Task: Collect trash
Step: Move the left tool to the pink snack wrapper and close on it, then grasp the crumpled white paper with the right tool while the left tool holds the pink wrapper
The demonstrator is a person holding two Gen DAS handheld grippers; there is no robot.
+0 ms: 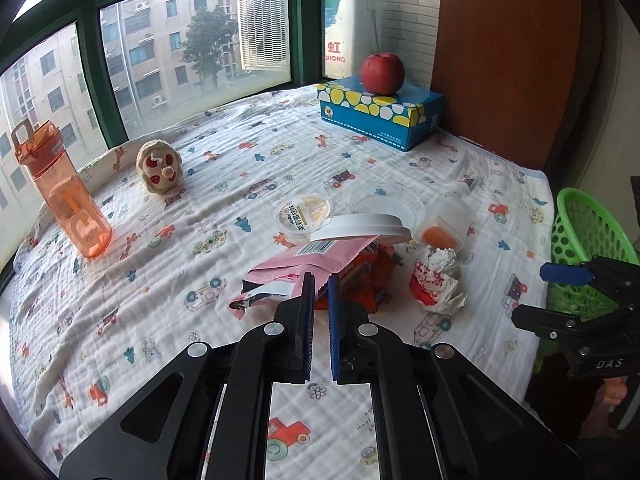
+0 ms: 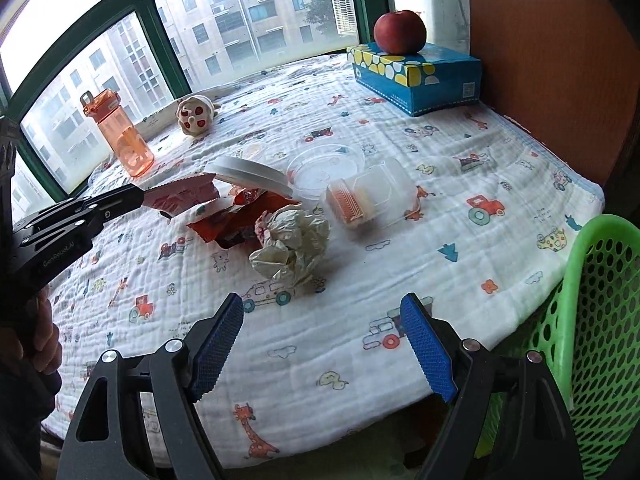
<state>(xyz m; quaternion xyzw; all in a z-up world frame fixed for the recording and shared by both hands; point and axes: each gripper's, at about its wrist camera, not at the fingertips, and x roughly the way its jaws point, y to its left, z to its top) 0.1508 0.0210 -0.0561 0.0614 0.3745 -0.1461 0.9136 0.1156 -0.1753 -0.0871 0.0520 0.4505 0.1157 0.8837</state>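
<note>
Most of the trash still lies on the printed white cloth-covered table (image 2: 460, 240). The green perforated plastic basket (image 2: 600, 300) stands at the table's right edge, its contents hidden. Crumpled white paper (image 2: 292, 244), clear plastic tubs (image 2: 368, 196) and a white lid (image 2: 252, 174) remain in a heap. The left gripper (image 2: 146, 199) is clamped on a pink foil wrapper (image 2: 182, 196) — the right gripper (image 2: 322, 344) is spread, empty.

The right gripper (image 2: 322, 346) hangs with jaws wide apart above the patterned cloth on the surface (image 2: 460, 208), just short of the crumpled paper wad (image 2: 292, 246). At left, the left gripper (image 2: 140, 199) pinches a pink wrapper (image 2: 182, 196). A green basket (image 2: 600, 320) stands at the right edge.
</note>
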